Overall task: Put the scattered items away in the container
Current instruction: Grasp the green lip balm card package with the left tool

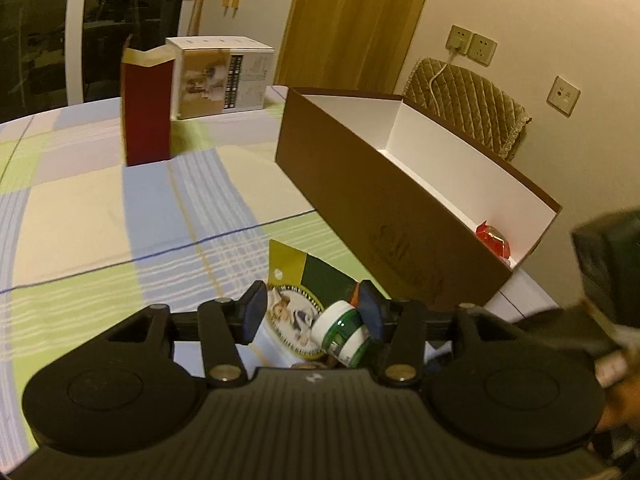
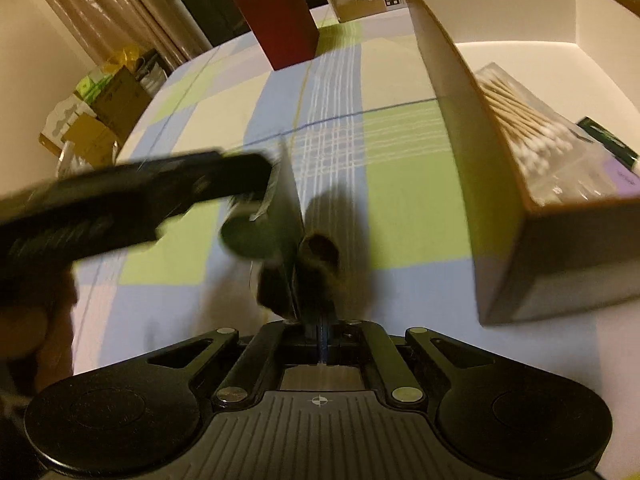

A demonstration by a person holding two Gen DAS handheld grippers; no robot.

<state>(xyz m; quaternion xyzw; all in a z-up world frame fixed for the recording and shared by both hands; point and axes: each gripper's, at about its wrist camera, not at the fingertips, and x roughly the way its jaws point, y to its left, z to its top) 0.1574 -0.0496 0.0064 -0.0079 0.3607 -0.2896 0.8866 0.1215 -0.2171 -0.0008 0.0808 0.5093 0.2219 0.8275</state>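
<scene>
In the left wrist view my left gripper (image 1: 314, 314) is open, its blue pads on either side of a small white jar with a green label (image 1: 342, 330); the jar lies on a green and yellow packet with a dog picture (image 1: 298, 296). The brown container with a white inside (image 1: 384, 204) stands to the right and holds a red wrapped item (image 1: 494, 240). In the right wrist view my right gripper (image 2: 316, 320) is shut on the edge of the packet (image 2: 286, 216), seen edge-on and blurred. The container (image 2: 460, 92) holds a cotton swab pack (image 2: 532, 128).
A dark red open box (image 1: 147, 108) and a white printed carton (image 1: 222, 76) stand at the back of the checked tablecloth (image 1: 100, 200). A quilted chair back (image 1: 468, 108) is behind the container. Cardboard boxes (image 2: 96, 120) sit on the floor past the table's left edge.
</scene>
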